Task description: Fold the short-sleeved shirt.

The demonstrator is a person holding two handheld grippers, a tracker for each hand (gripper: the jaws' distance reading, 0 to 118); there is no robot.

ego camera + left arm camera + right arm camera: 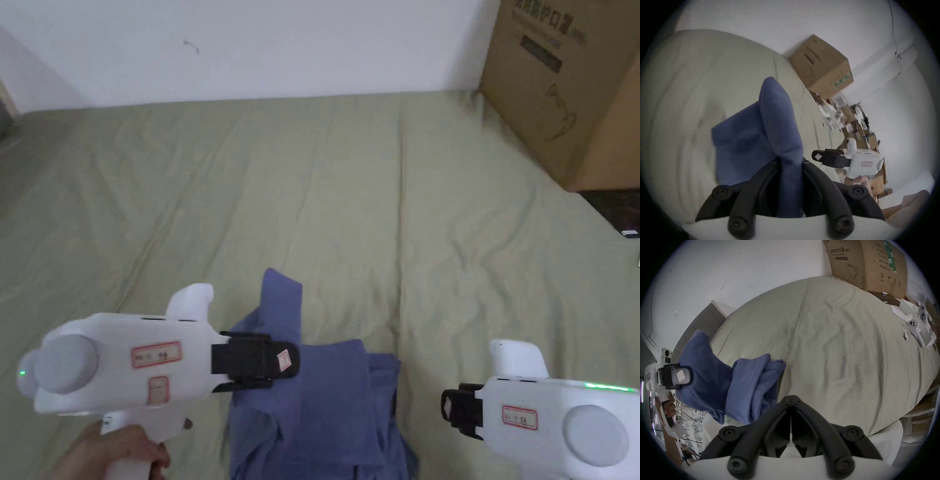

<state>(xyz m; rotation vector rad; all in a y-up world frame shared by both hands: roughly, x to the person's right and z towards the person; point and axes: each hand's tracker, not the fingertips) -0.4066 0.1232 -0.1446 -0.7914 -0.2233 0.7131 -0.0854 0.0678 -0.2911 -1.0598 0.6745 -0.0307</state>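
Observation:
A blue short-sleeved shirt [319, 400] lies bunched at the near edge of the olive-green bed sheet [350, 206]. My left gripper [294, 362] is shut on a fold of it and holds that part raised, so a flap of cloth stands up above the jaws [778, 113]. In the left gripper view the cloth runs down between both black jaws [791, 160]. My right gripper [445, 405] hovers to the right of the shirt, apart from it, its jaws closed on nothing [791, 398]. The right gripper view has the lifted shirt [740, 381] and the left gripper [687, 378] at its left.
A large cardboard box [562, 81] stands at the bed's far right corner. Small white controllers and packaging [916, 327] lie near the right edge. A white wall [250, 44] backs the bed. A hand [119, 447] holds the left gripper's handle.

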